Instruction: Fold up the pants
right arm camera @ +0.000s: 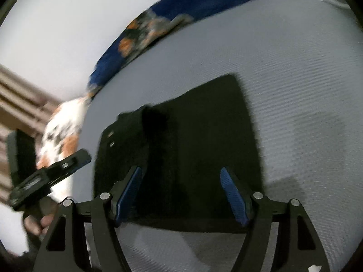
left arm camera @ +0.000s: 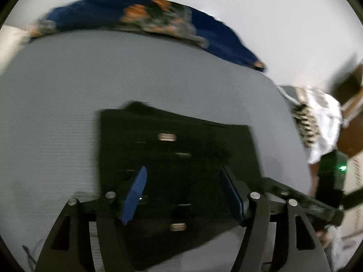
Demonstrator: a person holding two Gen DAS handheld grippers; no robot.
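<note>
The black pants (left arm camera: 177, 158) lie folded into a compact, roughly rectangular stack on a grey ribbed mattress (left arm camera: 68, 102), taking up the lower middle of the left wrist view. Small pale metal fittings show on the top layer, one toward the upper part of the stack and one near its lower edge. In the right wrist view the same pants (right arm camera: 192, 140) fill the centre of the frame, with a darker fold line running down their left part and two small pale fittings at their left edge.

The left gripper (left arm camera: 183, 195) hangs over the near part of the stack with its blue-padded fingers (left arm camera: 135, 195) spread apart; nothing is clamped between them, and the cloth shows through the gap. The right gripper (right arm camera: 181, 197) is likewise spread wide above the near edge of the pants, its blue pads (right arm camera: 233, 197) clear of the fabric as far as the blur allows.

Each gripper shows in the other's view: the right one at the lower right of the left wrist view, with a green light beside it, and the left one at the lower left of the right wrist view, with fingers of a person's hand (right arm camera: 38, 222) below it.

Along the far edge of the mattress lies a dark blue cloth with orange and grey patches (left arm camera: 140, 18), across the top of the left wrist view. A white patterned cloth (left arm camera: 317, 117) hangs at the mattress edge on the right. Both views are blurred.
</note>
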